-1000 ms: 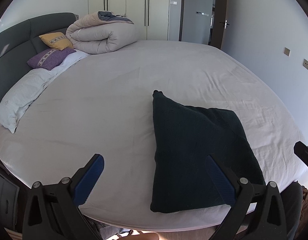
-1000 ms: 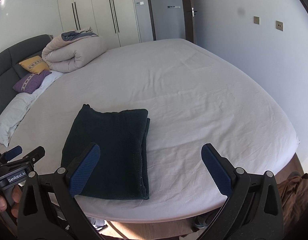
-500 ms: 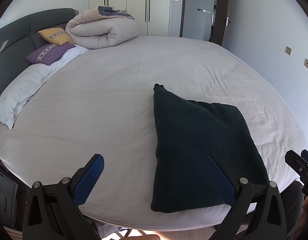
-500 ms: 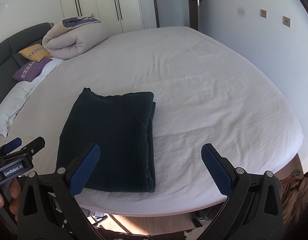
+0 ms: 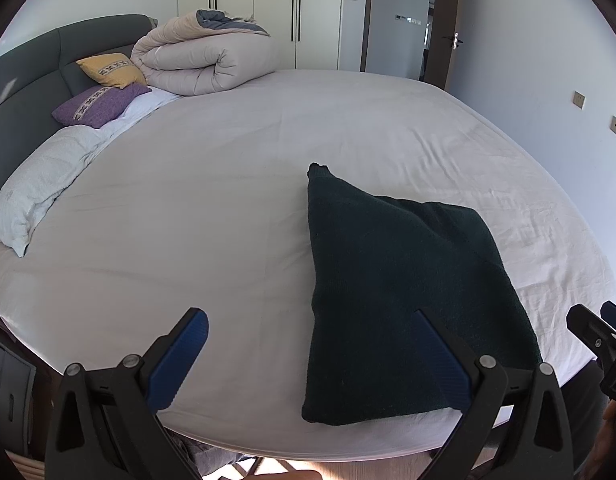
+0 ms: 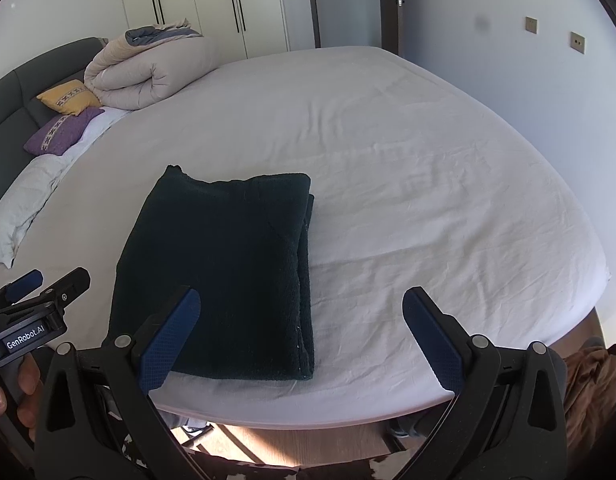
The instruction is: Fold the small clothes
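Note:
A dark green knitted garment (image 5: 396,288) lies folded into a flat rectangle on the white bed sheet (image 5: 212,200) near the bed's front edge; it also shows in the right wrist view (image 6: 224,264). My left gripper (image 5: 312,360) is open and empty, held above the bed's front edge, with its right finger over the garment's near part. My right gripper (image 6: 302,340) is open and empty, above the garment's near right corner. The left gripper's tips show at the left edge of the right wrist view (image 6: 48,284).
A rolled beige duvet (image 5: 204,60), a yellow cushion (image 5: 112,70), a purple cushion (image 5: 100,104) and a white pillow (image 5: 36,192) lie by the grey headboard (image 5: 24,80). Wardrobe doors and an open doorway stand behind. A brown cloth (image 6: 592,380) lies on the floor at right.
Both grippers have risen and pulled back a little from the bed; the folded garment has not moved. Both stay open.

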`<state>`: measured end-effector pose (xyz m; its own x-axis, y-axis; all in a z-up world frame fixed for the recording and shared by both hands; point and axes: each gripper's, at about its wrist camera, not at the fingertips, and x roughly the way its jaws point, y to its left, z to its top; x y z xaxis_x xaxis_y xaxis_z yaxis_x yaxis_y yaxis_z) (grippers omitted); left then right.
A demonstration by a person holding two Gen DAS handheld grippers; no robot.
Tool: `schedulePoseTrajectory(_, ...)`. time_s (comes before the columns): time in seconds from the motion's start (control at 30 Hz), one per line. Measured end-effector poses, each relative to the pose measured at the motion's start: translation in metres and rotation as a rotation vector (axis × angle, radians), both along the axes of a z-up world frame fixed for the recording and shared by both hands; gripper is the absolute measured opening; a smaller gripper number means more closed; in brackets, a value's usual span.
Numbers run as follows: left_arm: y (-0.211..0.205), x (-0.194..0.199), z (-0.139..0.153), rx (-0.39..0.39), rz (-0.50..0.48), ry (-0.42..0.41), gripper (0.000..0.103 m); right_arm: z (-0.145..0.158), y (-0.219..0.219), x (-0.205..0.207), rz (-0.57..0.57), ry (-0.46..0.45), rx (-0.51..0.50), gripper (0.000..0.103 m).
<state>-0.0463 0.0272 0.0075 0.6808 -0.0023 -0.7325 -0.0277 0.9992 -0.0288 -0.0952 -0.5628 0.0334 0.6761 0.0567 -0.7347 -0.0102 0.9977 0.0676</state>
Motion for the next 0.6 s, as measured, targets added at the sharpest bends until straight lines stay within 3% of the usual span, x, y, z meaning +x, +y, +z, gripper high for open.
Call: schedulePoseTrajectory(0.6, 0.0005, 0.0002, -0.0028, -0.004, 0.0, 0.005, 0.103, -0.0055, 0.0056, -0.0012, 0.003, 0.016, 0.005, 0.103)
